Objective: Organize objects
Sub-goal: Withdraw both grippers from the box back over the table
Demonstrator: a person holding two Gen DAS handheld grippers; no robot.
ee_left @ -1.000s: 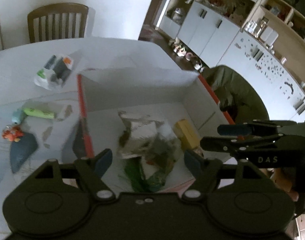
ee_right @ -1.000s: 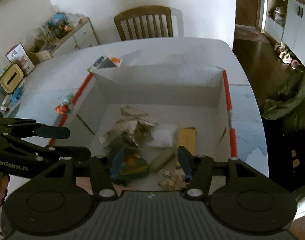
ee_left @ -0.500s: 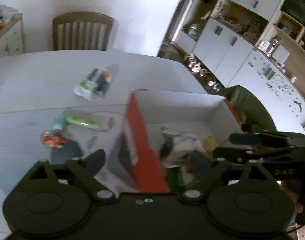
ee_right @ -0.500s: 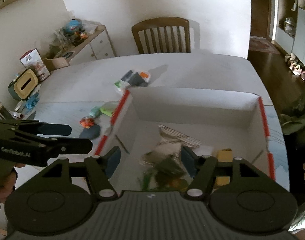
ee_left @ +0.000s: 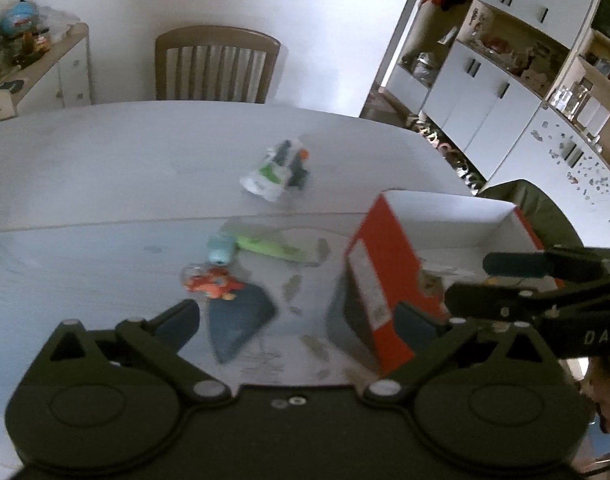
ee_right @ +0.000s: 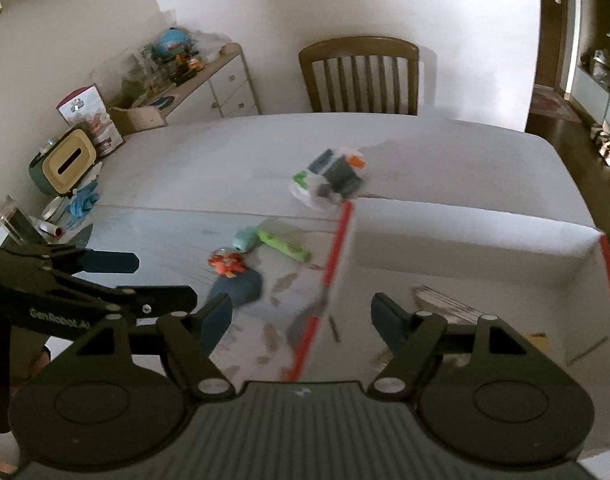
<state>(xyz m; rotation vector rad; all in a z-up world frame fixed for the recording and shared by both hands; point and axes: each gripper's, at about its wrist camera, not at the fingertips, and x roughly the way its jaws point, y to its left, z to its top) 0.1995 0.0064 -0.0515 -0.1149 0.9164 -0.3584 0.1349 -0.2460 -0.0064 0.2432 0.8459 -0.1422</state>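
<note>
While hovering above a white table (ee_left: 105, 168), left claw (ee_left: 301, 320) spread wide and empty, jaws just opened further, nothing between them but bare tabletop and the near corner of a red-sided box (ee_left: 385, 280). Right claw (ee_right: 301, 316) likewise released and empty, jaws just widened, straddling the red left rim of the same box (ee_right: 337, 264).

Seen toward the table's right edge: the box, white inside, holding crumpled packets (ee_right: 445, 300) and a yellow item (ee_right: 537, 336) near its right wall; contents too blurred to name.

Scattered on the table left of the box: a dark blue wedge-shaped piece (ee_left: 237, 320) nearest the near edge, an orange-red toy (ee_left: 211, 284) touching its far tip, a pale blue roller (ee_left: 221, 248) just beyond, a lime-green tube (ee_left: 269, 246) beside the roller. Farther toward the table's far edge, well apart from the rest, a clear bag of small things (ee_left: 279, 172) with green, grey and orange showing.

Behind the far edge, a wooden chair (ee_right: 359, 76) pushed in against a white wall. Along the left wall, a cluttered sideboard (ee_right: 209, 84). Visible at the right edge of the left view, a hand (ee_left: 601, 392) under the other claw.
</note>
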